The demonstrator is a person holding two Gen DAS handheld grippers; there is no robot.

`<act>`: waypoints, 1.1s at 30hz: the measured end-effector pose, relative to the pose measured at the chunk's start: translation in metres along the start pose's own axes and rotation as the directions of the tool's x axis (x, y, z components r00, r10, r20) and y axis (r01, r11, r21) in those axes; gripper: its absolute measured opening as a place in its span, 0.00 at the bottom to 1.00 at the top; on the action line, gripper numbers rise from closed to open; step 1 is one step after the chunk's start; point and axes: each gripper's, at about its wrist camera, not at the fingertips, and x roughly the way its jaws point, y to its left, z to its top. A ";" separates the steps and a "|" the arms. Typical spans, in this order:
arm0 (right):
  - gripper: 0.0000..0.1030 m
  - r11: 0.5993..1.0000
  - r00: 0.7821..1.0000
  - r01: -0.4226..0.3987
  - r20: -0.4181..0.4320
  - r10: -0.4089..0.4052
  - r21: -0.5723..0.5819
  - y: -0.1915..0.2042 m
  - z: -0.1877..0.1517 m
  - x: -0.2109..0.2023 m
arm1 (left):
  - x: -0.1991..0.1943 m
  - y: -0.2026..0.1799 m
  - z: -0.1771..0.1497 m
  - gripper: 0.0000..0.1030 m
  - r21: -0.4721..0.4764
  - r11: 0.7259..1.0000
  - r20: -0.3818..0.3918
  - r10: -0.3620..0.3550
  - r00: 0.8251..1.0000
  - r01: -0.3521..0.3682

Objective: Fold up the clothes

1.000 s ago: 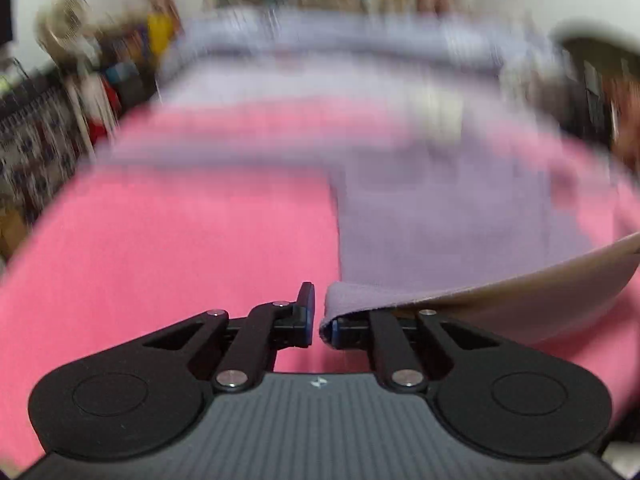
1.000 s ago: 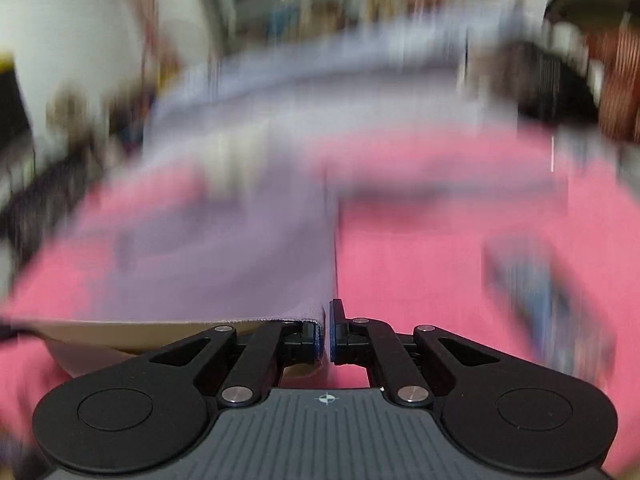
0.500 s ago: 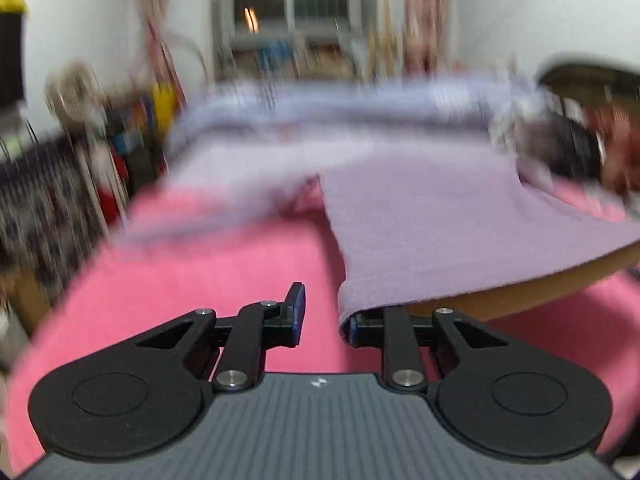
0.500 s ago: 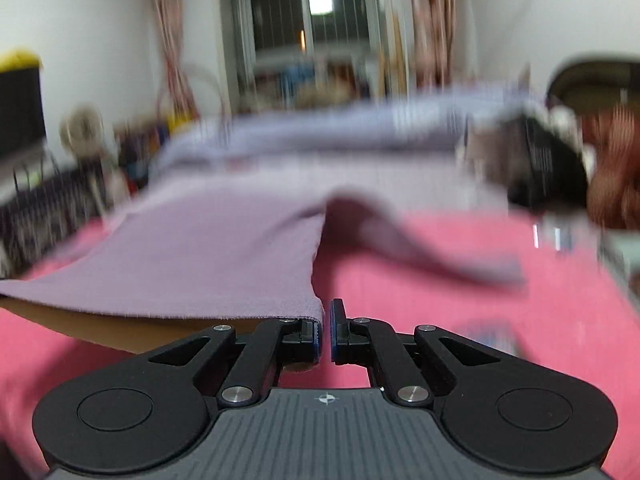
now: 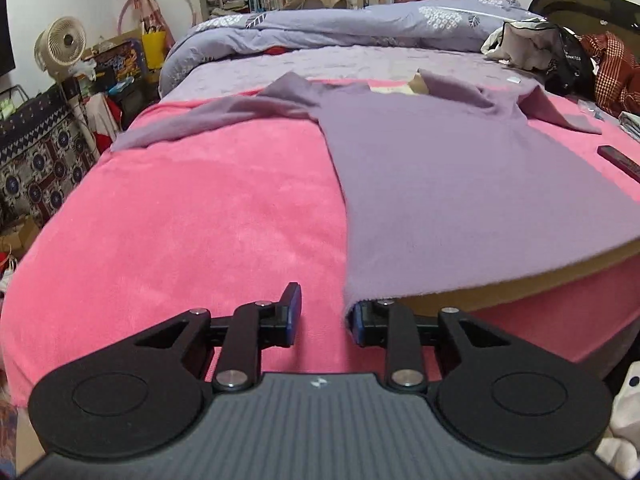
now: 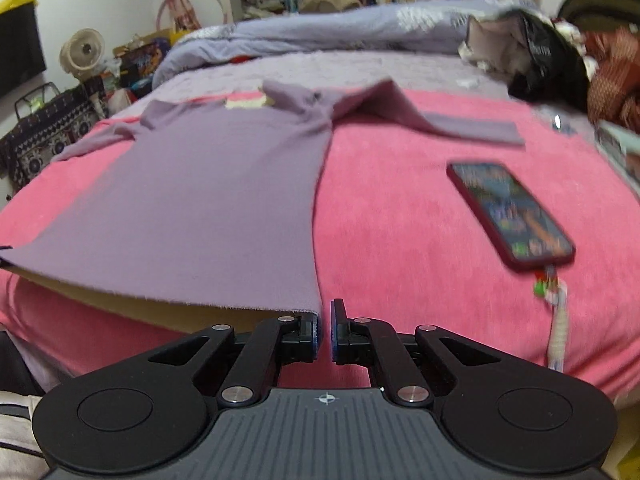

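A lilac long-sleeved sweater (image 5: 440,168) lies spread face up on a pink blanket (image 5: 192,216) on the bed, sleeves out to both sides. My left gripper (image 5: 326,314) is open; the hem's left corner drapes over its right finger. My right gripper (image 6: 325,330) has its jaws a narrow gap apart, and the hem's right corner (image 6: 308,304) rests on its left finger. The hem sags between the grippers, showing its tan inside. The sweater also shows in the right wrist view (image 6: 208,200).
A phone (image 6: 510,214) with a cable lies on the blanket right of the sweater. A grey duvet (image 5: 360,24) and a clothes pile (image 5: 560,56) are at the bed's far end. A fan (image 5: 60,44) and clutter stand left of the bed.
Both grippers have pulled the sweater's hem back towards the bed's near edge and laid it flat. The left gripper's jaws have opened wider; the right's have parted slightly.
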 end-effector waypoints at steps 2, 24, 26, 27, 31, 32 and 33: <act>0.07 1.000 1.000 -0.003 -0.010 0.004 0.028 -0.014 0.007 0.003 | -0.007 0.004 -0.004 0.34 -0.021 1.000 0.004 0.003 1.000 -0.003; 0.17 0.981 0.967 -0.166 0.179 0.181 -0.099 0.004 0.088 0.028 | 0.015 -0.025 0.087 0.63 0.101 0.989 0.192 -0.125 0.973 0.107; 0.18 0.960 0.942 -0.243 0.201 0.268 -0.139 0.024 0.105 0.058 | 0.048 -0.058 0.102 0.65 0.177 0.972 0.183 -0.185 0.966 0.152; 0.22 0.954 0.939 -0.255 0.193 0.283 -0.157 0.031 0.110 0.075 | 0.065 -0.070 0.105 0.65 0.207 0.965 0.157 -0.197 0.968 0.163; 0.28 0.959 0.974 -0.224 -0.017 0.225 -0.172 0.039 0.117 0.151 | 0.128 -0.086 0.094 0.67 0.268 0.943 -0.037 -0.192 0.981 0.195; 0.27 0.951 0.966 -0.257 -0.036 0.254 -0.170 0.030 0.113 0.159 | 0.129 -0.079 0.092 0.70 0.229 0.949 -0.031 -0.217 0.976 0.218; 0.27 0.943 0.958 -0.287 -0.032 0.285 -0.168 0.023 0.115 0.156 | 0.130 -0.071 0.090 0.70 0.190 0.952 -0.024 -0.241 0.970 0.241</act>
